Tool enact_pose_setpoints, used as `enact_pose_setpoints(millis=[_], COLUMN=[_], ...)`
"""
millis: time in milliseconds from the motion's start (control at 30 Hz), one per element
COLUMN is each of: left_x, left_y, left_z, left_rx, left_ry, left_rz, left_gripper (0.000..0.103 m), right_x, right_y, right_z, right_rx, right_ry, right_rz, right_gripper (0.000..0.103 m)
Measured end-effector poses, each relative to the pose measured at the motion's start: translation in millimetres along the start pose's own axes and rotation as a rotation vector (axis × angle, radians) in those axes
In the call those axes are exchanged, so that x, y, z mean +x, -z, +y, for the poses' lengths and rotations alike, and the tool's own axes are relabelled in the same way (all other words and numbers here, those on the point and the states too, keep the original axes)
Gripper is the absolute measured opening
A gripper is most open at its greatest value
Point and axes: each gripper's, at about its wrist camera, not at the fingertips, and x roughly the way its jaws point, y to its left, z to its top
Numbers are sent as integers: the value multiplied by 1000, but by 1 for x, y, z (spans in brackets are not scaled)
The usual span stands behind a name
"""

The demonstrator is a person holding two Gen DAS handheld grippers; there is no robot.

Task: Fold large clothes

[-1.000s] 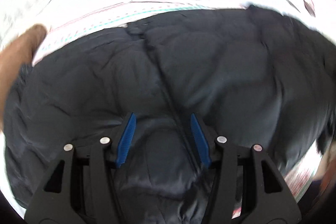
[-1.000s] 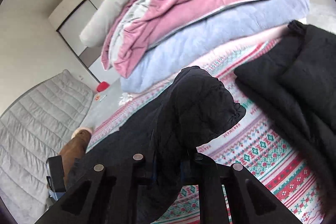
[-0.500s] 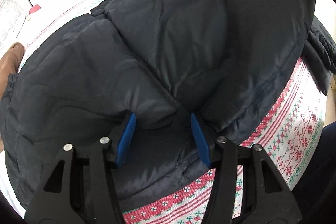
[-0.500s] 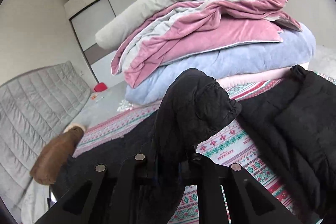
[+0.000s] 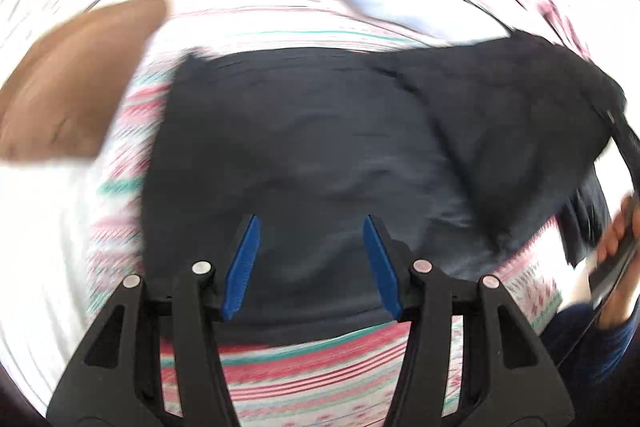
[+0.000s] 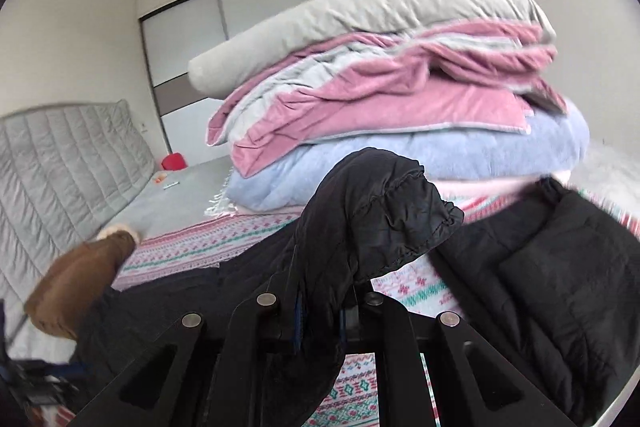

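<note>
Bed point(image 6: 208, 247): patterned cover, our work surface. Bedding stack point(image 6: 400, 107): piled behind, out of the way. Jacket point(image 5: 320, 147): spread flat on the bed for folding. Sleeve point(image 6: 380, 211): clamped in our right gripper point(image 6: 320, 315), raised, probably to fold inward. Left gripper point(image 5: 312, 259): jaws apart, empty, above the jacket.

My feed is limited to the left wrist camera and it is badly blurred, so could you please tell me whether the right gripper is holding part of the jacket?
Observer: Yes. The right gripper is shut on a bunched fold of the black jacket, which sticks up above its fingers.
Operator: Thank you. What lies behind that fold?
Observer: A stack of folded bedding, pink and pale blue with a grey pillow on top.
Operator: Is anything else dark on the bed?
Observer: A second black garment lies to the right on the patterned bedspread.
</note>
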Motion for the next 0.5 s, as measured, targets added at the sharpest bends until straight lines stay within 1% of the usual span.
enact_pose_setpoints(millis=[67, 100, 133, 167, 200, 267, 333, 367, 400, 433, 500], left_x=[5, 9, 13, 20, 27, 35, 38, 40, 40, 40, 41], left_y=[11, 17, 24, 28, 33, 36, 33, 29, 27, 24, 21], left_z=[34, 49, 56, 63, 69, 73, 73, 72, 72, 73, 79], left_rx=[-96, -130, -139, -143, -150, -175, -186, -187, -193, -202, -226], left_ry=[1, -3, -2, 8, 18, 24, 52, 66, 80, 96, 117], left_rz=[32, 47, 59, 75, 90, 96, 88, 83, 81, 78, 78], left_gripper=[55, 55, 55, 50, 39, 31, 24, 17, 14, 13, 12], right_x=[-7, -10, -16, -19, -24, -37, -50, -53, -54, -53, -47], right_y=[0, -1, 0, 0, 2, 11, 30, 40, 52, 70, 105], right_z=[24, 38, 57, 72, 90, 139, 192, 212, 233, 260, 297], right_rx=[-85, -128, -181, -223, -273, -403, -545, -593, -642, -714, -850], right_ry=[7, 5, -6, -24, -46, -106, -189, -226, -265, -312, -364], right_rz=[-39, -59, -86, -104, -122, -168, -192, -186, -172, -148, -115], right_gripper=[11, 11, 11, 11, 11, 11, 11, 11, 12, 12, 12])
